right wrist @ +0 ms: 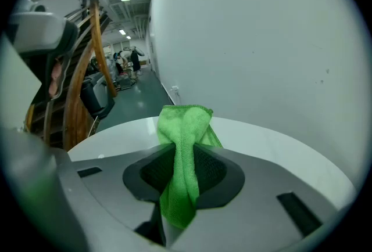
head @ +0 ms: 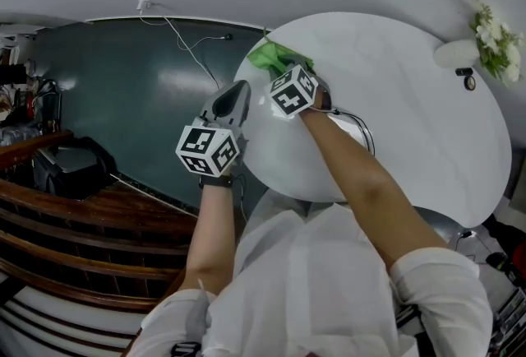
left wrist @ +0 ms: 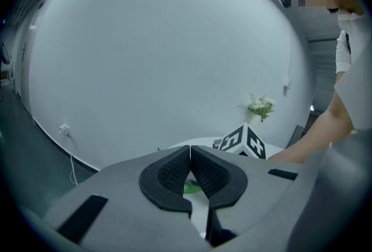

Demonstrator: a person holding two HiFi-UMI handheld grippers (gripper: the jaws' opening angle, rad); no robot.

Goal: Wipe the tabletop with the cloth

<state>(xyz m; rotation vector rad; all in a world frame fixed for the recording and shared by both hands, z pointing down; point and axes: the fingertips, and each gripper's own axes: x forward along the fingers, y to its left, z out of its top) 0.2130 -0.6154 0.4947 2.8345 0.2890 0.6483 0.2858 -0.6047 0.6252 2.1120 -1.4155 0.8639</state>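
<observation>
A bright green cloth (head: 276, 58) lies bunched at the far left rim of the round white tabletop (head: 411, 108). My right gripper (head: 289, 76) is shut on it. In the right gripper view the cloth (right wrist: 183, 146) is pinched between the dark pads and spills forward onto the tabletop (right wrist: 273, 146). My left gripper (head: 233, 100) hovers off the table's left edge, jaws shut with nothing in them. In the left gripper view its pads (left wrist: 174, 172) meet, and a sliver of green cloth (left wrist: 192, 188) shows beyond them, under the right gripper's marker cube (left wrist: 240, 141).
A small vase of white flowers (head: 496, 39) stands at the table's far right rim, with a small dark object (head: 468, 81) beside it. A cable (head: 185, 47) runs from a wall socket over the dark floor. Wooden rails (head: 74, 215) and a black bag (head: 70, 166) sit at left.
</observation>
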